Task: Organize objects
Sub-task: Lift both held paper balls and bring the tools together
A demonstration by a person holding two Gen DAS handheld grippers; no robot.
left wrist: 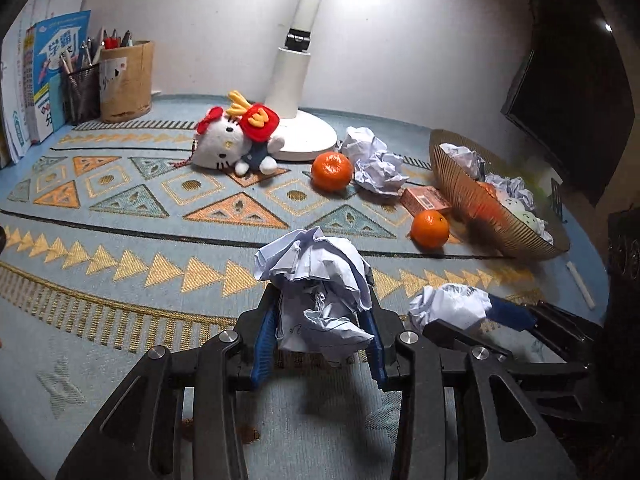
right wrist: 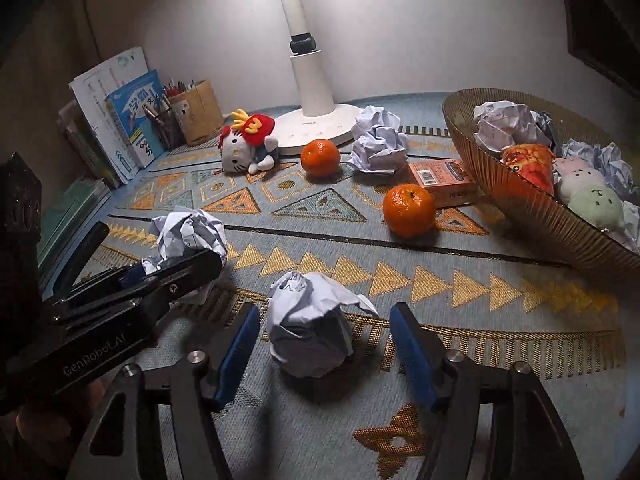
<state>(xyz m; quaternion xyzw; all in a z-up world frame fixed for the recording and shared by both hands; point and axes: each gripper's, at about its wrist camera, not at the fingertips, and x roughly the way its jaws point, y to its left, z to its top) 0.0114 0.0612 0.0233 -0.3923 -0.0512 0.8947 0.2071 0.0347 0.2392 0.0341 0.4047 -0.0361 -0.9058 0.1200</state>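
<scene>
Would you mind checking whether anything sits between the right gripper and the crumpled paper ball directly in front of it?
Nothing visible does. The crumpled white paper ball sits on the patterned blue cloth, already between the open blue pads of the right gripper, which do not press it. The left gripper, shut on another paper ball, is off to its left.

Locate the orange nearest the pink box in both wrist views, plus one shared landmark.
Left wrist: orange sits right of centre, just below the pink box, left of the ribbed bowl.
Right wrist: orange sits right of centre, at the box's lower left corner, left of the bowl.
Shared landmark: the white lamp base, behind the other orange.
</scene>
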